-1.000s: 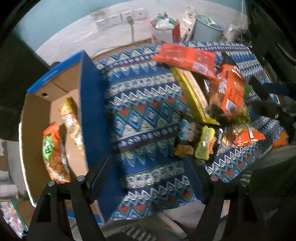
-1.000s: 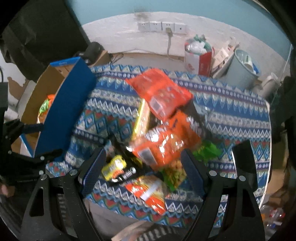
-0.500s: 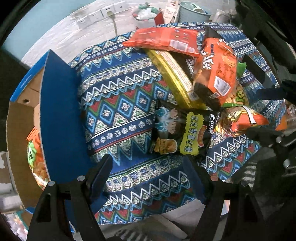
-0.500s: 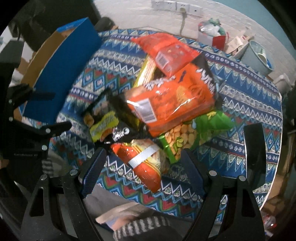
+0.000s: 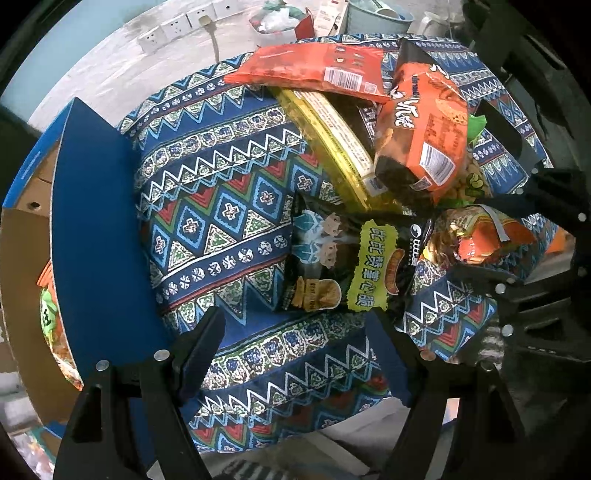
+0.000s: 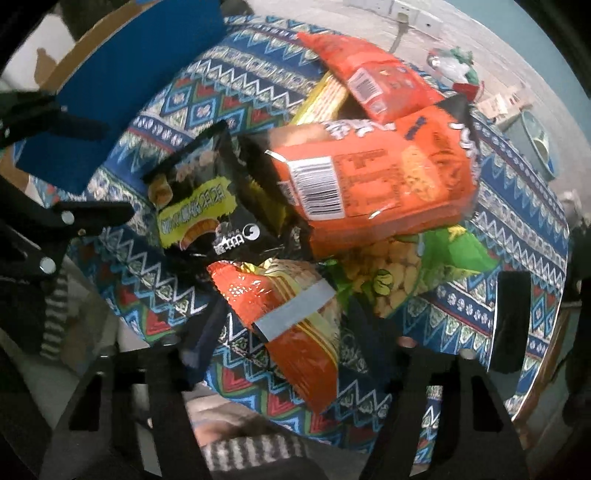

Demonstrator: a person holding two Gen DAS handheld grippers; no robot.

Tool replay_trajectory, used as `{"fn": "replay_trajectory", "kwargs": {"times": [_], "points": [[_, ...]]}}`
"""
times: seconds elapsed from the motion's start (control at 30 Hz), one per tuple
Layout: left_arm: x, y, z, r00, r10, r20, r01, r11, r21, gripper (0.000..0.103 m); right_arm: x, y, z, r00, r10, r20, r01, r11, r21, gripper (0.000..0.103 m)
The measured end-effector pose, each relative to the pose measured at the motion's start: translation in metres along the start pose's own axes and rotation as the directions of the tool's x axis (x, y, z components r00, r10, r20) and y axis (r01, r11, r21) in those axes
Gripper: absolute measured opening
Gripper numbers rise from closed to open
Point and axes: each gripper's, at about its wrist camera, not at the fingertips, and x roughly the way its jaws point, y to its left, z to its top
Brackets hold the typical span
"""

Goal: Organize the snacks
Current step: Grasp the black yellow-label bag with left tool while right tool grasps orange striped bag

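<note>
A pile of snack packs lies on a patterned cloth. A black pack with a yellow label is nearest my left gripper, which is open just short of its near edge. My right gripper is open with its fingers either side of a small orange pack with a grey stripe. A big orange bag, a red pack, a yellow flat pack and a green peanut bag lie behind.
An open cardboard box with blue flaps stands left of the cloth, with orange-green packs inside. Power sockets, a bin and bags sit on the floor behind. The cloth's front edge drops off close to both grippers.
Both grippers have moved forward and down toward the snack pile. The left now faces the black pack; the right has closed in around the small orange pack. Both stay open.
</note>
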Motion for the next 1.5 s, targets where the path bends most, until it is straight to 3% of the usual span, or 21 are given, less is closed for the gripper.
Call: {"fn": "replay_trajectory", "kwargs": {"times": [0.13, 0.33, 0.7, 1.03, 1.3, 1.4, 1.47, 1.5], "points": [[0.004, -0.001, 0.005, 1.0, -0.018, -0.002, 0.018, 1.0, -0.003, 0.08, 0.003, -0.001, -0.002, 0.999, -0.032, 0.008, 0.032, 0.999, -0.022, 0.045], [0.012, -0.009, 0.014, 0.999, -0.043, -0.004, 0.043, 0.999, -0.006, 0.084, -0.005, -0.012, -0.006, 1.0, 0.003, 0.019, -0.004, 1.0, 0.026, 0.041], [0.041, -0.03, 0.03, 0.996, -0.054, -0.069, 0.055, 0.998, 0.019, 0.087, -0.017, -0.045, -0.012, 0.998, 0.042, 0.044, -0.047, 0.99, 0.132, 0.04], [0.065, -0.038, 0.039, 0.993, -0.055, -0.105, 0.057, 0.998, 0.015, 0.095, -0.011, -0.049, -0.021, 0.997, 0.063, 0.047, -0.069, 0.986, 0.154, 0.041], [0.092, -0.061, 0.048, 0.99, -0.014, -0.141, 0.025, 0.997, 0.079, 0.1, -0.004, -0.053, -0.023, 0.995, 0.079, 0.053, -0.087, 0.982, 0.167, 0.04], [0.092, -0.062, 0.05, 0.993, -0.031, -0.111, 0.04, 0.996, 0.078, 0.094, -0.003, -0.053, -0.023, 0.995, 0.077, 0.057, -0.085, 0.982, 0.17, 0.041], [0.089, -0.062, 0.05, 0.995, -0.036, -0.089, 0.045, 0.995, 0.093, 0.081, -0.004, -0.053, -0.023, 0.995, 0.077, 0.058, -0.086, 0.982, 0.17, 0.041], [0.089, -0.062, 0.051, 0.996, -0.037, -0.084, 0.045, 0.994, 0.097, 0.079, -0.004, -0.053, -0.023, 0.995, 0.076, 0.058, -0.085, 0.982, 0.169, 0.041]]}}
